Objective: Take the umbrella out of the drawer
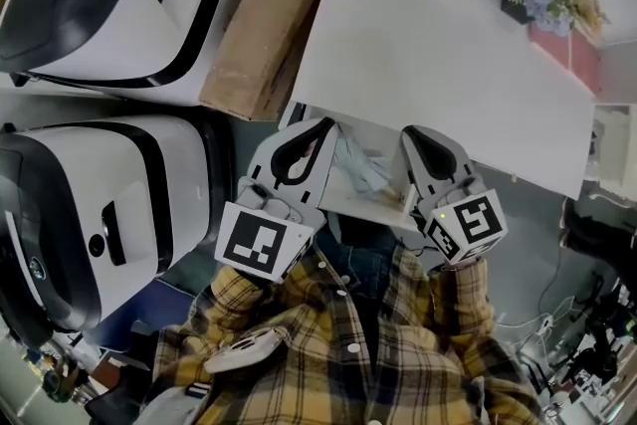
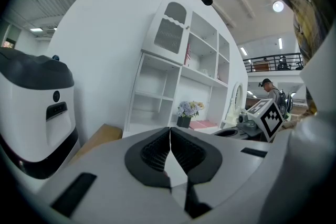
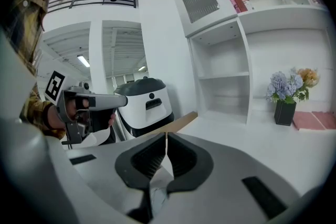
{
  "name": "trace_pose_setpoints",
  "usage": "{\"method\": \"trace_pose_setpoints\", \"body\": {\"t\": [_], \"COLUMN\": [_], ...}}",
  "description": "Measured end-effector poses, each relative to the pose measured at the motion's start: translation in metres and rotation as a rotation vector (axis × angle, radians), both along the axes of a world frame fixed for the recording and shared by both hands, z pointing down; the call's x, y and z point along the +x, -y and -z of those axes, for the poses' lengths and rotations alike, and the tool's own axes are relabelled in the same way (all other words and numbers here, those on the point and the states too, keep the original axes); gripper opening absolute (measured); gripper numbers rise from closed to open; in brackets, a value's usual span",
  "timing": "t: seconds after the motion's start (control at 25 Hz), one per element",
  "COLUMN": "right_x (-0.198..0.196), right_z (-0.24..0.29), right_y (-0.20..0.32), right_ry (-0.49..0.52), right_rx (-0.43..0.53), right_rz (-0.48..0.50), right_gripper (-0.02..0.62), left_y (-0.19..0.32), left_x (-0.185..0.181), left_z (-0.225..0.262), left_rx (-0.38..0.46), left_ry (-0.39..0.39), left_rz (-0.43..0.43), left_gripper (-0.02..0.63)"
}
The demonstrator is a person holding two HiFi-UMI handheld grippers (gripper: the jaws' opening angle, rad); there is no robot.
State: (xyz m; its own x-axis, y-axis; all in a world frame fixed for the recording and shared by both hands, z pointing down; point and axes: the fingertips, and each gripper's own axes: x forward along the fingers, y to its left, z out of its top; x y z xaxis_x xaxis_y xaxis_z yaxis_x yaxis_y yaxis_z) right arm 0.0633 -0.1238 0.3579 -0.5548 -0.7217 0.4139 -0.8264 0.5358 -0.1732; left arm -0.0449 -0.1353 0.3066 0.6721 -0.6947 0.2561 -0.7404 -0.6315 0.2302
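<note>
Honestly, with my left gripper (image 1: 320, 126) and right gripper (image 1: 410, 134) both pinched together on nothing over the open drawer (image 1: 366, 206), where the pale bundle I take for the umbrella (image 1: 355, 164) lies, I risk shoving it deeper unless one pair spreads first.

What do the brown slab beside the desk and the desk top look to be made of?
Brown slab: likely cardboard, matte tan, with a folded edge along one side. Desk top: smooth white with a faint sheen, probably painted or laminated board; its core is not visible.
</note>
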Motion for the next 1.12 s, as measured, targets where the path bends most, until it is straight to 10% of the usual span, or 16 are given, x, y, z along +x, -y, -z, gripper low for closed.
{"method": "trace_pose_setpoints", "body": {"t": [0.4,1.12], "right_x": [-0.007,-0.022], "right_z": [-0.047,-0.207], "right_y": [-0.013,-0.065], "right_ry": [0.004,-0.155], "right_rx": [-0.125,-0.476], "right_rz": [0.049,0.318], "right_gripper": [0.022,0.234], "left_y": [-0.006,-0.02], "left_x": [-0.002,-0.011], "left_z": [-0.028,-0.08], "left_rx": [-0.041,-0.122], "left_ry": [0.006,0.042], "left_rz": [0.016,0.08], "left_gripper": [0.023,0.023]}}
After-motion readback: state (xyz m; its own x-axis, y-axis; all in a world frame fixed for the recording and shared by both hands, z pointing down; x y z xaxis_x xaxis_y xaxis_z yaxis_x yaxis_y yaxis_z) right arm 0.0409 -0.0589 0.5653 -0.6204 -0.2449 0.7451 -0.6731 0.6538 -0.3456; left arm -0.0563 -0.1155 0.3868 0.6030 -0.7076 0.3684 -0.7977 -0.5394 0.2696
